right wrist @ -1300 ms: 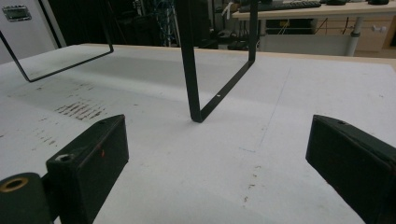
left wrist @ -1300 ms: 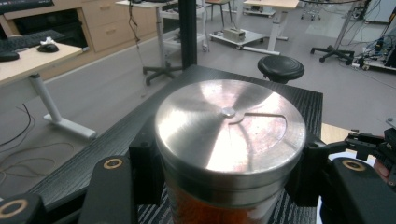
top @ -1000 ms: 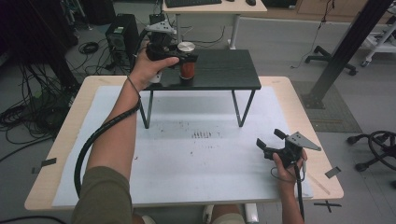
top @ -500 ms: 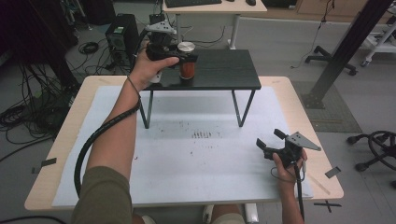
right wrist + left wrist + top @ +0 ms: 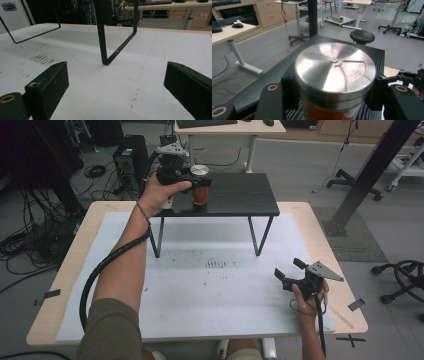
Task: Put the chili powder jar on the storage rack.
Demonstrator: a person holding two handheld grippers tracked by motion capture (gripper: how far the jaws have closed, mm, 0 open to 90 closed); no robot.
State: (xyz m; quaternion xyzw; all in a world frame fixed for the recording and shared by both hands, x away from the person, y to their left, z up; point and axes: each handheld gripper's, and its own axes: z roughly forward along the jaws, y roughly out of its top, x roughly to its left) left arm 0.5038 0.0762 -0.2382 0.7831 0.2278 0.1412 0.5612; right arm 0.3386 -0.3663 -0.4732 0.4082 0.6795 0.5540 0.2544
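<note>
Work surface: wooden table (image 5: 65, 285) with white mat (image 5: 200, 305).
Black raised shelf (image 5: 240, 195) stands on the mat on thin metal legs; an orange jar (image 5: 201, 195) with a metal lid stands upright on the shelf's left part.

No change to tell between the earlier moments and now. Same clamp of left gripper (image 5: 200, 184) on the jar (image 5: 201, 196) atop the black shelf (image 5: 240, 195), no shift of either. Same wide gape of right gripper (image 5: 288, 268) over the white table (image 5: 200, 295).
</note>
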